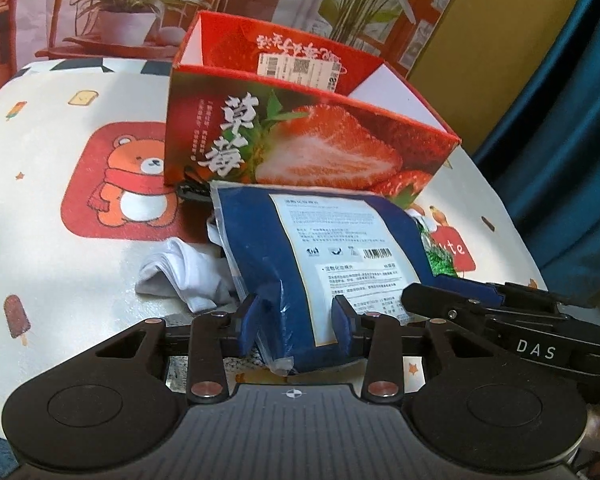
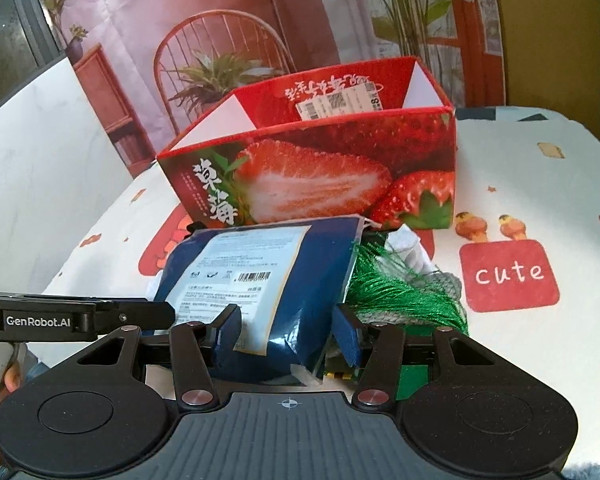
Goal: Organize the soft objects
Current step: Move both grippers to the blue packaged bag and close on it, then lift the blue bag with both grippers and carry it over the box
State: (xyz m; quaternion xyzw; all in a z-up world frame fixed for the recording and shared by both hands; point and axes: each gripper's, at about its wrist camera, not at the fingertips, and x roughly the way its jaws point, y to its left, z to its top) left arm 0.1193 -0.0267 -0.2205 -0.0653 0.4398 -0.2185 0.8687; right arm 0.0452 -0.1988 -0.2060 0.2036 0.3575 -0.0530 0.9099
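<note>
A blue soft packet with a white label [image 1: 324,248] [image 2: 268,276] lies on a pile in front of the open red strawberry box [image 1: 300,136] [image 2: 316,168]. My left gripper [image 1: 296,320] has its two blue pads pressed on the packet's near end. My right gripper [image 2: 286,332] also has its pads on either side of the same packet. White socks [image 1: 188,272] lie left of the packet. A green tassel [image 2: 404,292] and grey knit cloth [image 2: 444,280] lie to its right.
The table [image 1: 60,240] has a cartoon cloth with a bear [image 1: 136,176] and a red "cute" patch [image 2: 508,276]. The right gripper's body [image 1: 512,320] shows in the left view, the left gripper's [image 2: 72,318] in the right view. A printed backdrop stands behind.
</note>
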